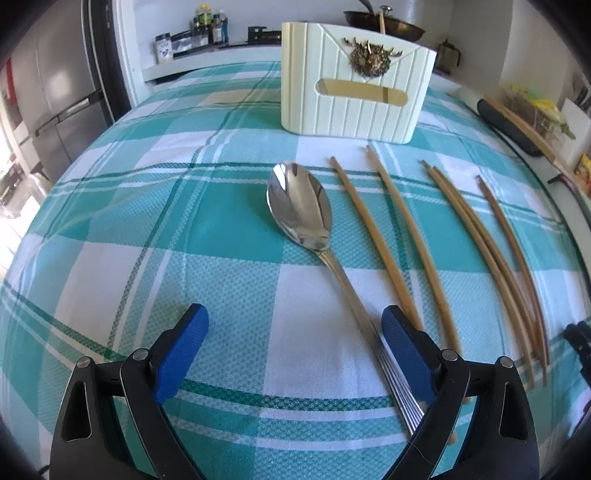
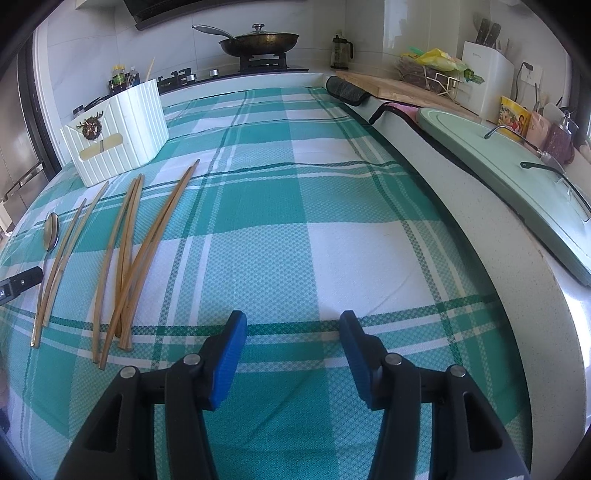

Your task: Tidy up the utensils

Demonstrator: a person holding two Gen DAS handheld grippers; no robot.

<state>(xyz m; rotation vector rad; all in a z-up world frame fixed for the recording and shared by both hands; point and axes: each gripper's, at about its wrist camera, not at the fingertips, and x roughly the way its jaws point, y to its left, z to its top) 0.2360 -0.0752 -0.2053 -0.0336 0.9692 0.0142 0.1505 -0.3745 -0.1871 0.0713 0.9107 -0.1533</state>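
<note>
Left wrist view: the left tongs [image 1: 294, 353] hang wide open over the worktop, holding nothing. A teal, green and white checked cloth [image 1: 155, 229] covers the worktop. The steel spoon [image 1: 300, 206] lies bowl up on it, its handle running back beside the right-hand blue pad [image 1: 404, 350]. To its right lie wooden chopsticks [image 1: 373, 236], spread side by side. Behind them stands a cream ribbed utensil holder [image 1: 354, 81] with a brass stag ornament. A grey fridge [image 1: 55, 103] stands at left; spice bottles [image 1: 207, 26] line the back.

Right wrist view: the right tongs [image 2: 293, 352] are likewise open and empty, above bare cloth [image 2: 295, 236]. The chopsticks [image 2: 129, 251], spoon [image 2: 51, 230] and holder [image 2: 118, 133] sit at far left. A lidded frying pan [image 2: 258, 40] rests on the hob behind; a green cutting board [image 2: 517, 170] lies at right.
</note>
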